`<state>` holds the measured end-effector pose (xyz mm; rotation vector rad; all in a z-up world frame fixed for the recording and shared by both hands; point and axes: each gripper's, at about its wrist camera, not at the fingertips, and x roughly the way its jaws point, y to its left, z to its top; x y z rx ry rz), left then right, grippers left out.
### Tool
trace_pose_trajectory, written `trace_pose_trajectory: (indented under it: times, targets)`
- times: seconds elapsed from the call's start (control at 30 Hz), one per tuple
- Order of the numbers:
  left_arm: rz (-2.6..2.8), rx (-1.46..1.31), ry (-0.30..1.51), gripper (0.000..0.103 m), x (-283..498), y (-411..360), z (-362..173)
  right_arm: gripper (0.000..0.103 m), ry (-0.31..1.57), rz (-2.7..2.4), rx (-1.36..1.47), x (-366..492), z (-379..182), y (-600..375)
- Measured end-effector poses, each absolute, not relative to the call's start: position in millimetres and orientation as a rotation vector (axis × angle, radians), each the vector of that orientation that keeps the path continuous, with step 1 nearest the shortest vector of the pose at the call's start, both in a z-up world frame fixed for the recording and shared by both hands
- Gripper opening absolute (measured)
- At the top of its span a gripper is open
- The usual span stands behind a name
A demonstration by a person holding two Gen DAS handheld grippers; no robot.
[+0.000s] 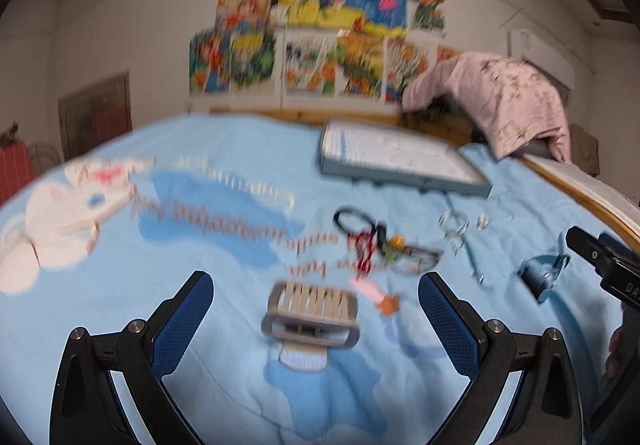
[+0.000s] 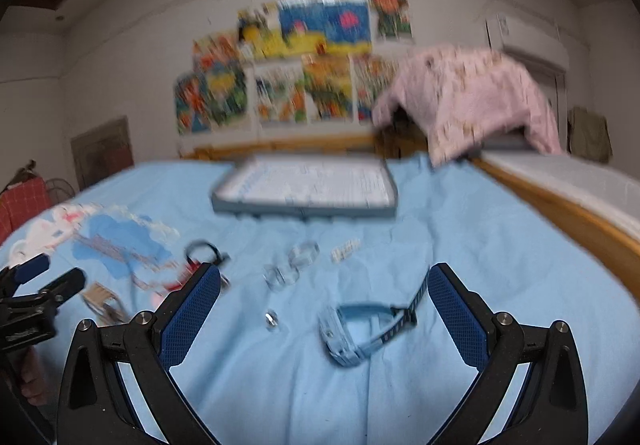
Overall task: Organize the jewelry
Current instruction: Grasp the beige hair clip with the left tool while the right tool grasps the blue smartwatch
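Note:
Both views are motion-blurred. My left gripper (image 1: 316, 285) hangs open above the blue bedspread (image 1: 224, 149), with a beige hair clip (image 1: 311, 312) lying between its fingers. Beyond it lie a black cord with red charm (image 1: 362, 241), a pink and orange piece (image 1: 378, 295) and clear bangles (image 1: 454, 227). My right gripper (image 2: 324, 281) is open over a light blue wristwatch (image 2: 352, 329). A small ring (image 2: 272, 319), clear bangles (image 2: 294, 265) and a small white piece (image 2: 345, 249) lie ahead. A flat blue-grey jewelry tray (image 2: 308, 185) sits further back, also as the tray (image 1: 396, 161).
A wooden bed frame (image 2: 560, 213) runs along the right and far side. Pink cloth (image 2: 472, 97) is draped at the back right. Colourful drawings (image 1: 320, 37) hang on the wall. The left gripper's body (image 2: 32, 297) shows at the right view's left edge, the right one (image 1: 604, 265) in the left view.

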<state>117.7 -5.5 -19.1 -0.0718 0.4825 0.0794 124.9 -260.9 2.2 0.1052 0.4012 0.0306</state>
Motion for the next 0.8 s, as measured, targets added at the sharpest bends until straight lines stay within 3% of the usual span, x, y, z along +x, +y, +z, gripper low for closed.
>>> trace_pose_trajectory:
  times: [0.2,0.47,0.67,0.8]
  targets:
    - [0.087,-0.074,0.55,0.103,129,-3,-41,0.102,0.57,0.008,0.194,158,-38,-270]
    - [0.075,-0.122,0.675,0.102,153,8,-67,0.102,0.641,0.068,0.17,177,-68,-252]
    - [0.043,-0.118,0.675,0.08,154,5,-69,0.1,0.644,0.155,0.154,179,-70,-242]
    - [0.007,-0.102,0.682,0.065,155,0,-70,0.081,0.649,0.202,0.156,177,-70,-239]
